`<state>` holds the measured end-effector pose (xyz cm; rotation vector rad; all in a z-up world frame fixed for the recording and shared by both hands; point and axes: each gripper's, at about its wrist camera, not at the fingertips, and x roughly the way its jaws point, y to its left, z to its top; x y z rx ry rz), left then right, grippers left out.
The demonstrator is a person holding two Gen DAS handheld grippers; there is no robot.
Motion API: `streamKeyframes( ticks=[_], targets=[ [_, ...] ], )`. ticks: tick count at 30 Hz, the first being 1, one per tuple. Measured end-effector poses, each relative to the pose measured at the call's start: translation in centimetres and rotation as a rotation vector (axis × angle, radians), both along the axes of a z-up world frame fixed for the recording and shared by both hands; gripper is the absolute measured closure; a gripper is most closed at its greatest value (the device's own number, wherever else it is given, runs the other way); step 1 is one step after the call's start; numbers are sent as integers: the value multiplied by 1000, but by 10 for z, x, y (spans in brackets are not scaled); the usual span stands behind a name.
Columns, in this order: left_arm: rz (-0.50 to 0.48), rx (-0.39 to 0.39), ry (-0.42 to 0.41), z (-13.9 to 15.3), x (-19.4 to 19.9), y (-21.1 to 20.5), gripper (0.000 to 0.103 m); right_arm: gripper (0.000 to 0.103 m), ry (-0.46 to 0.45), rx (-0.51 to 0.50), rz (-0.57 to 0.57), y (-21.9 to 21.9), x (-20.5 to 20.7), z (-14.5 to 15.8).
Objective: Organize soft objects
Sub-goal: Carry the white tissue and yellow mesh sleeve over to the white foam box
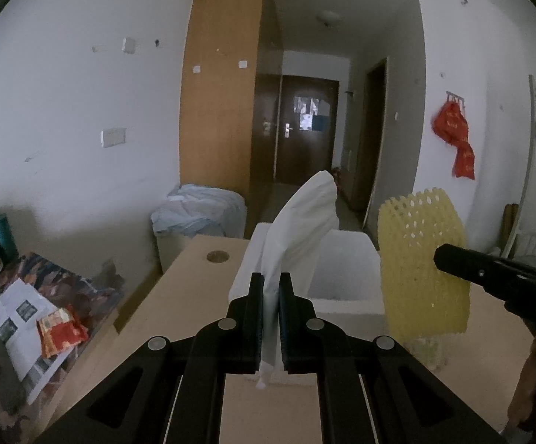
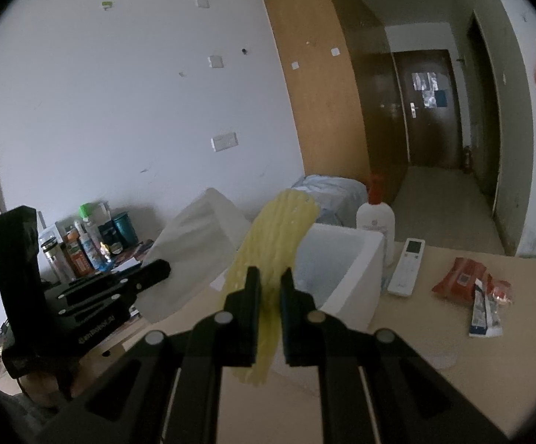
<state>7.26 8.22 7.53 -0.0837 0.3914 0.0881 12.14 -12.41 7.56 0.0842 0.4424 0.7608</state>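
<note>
Meanwhile left tongs (image 1: 270,277) pinch white tissue (image 1: 301,222), right tongs (image 2: 270,275) yellow foam net (image 2: 268,244), before white box (image 2: 345,259).

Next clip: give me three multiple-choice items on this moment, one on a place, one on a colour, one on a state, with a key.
1. Where does the remote control lie?
A. on the tabletop, right of the white foam box
B. inside the foam box
C. on the floor

2. What colour is the foam net sleeve in the right claw?
A. red
B. pale yellow
C. blue

3. What is the left claw doing?
A. standing open, holding nothing
B. shut on a bottle
C. shut on a white tissue

Key: 1 A, it rests on the wood beside the box. 2 B, the mesh looks yellow in both views. 3 C, the tissue stands up from between its shut fingers.
</note>
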Motion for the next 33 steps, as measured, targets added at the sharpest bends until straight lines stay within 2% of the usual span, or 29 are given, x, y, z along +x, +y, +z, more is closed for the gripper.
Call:
streamKeyframes(
  ticks=[13, 33],
  targets=[
    [-24, -1, 13, 11, 39, 2, 95, 90, 9, -8, -34, 4, 38, 11],
    [-76, -14, 61, 3, 96, 10, 95, 90, 43, -32, -47, 23, 73, 7]
  ],
)
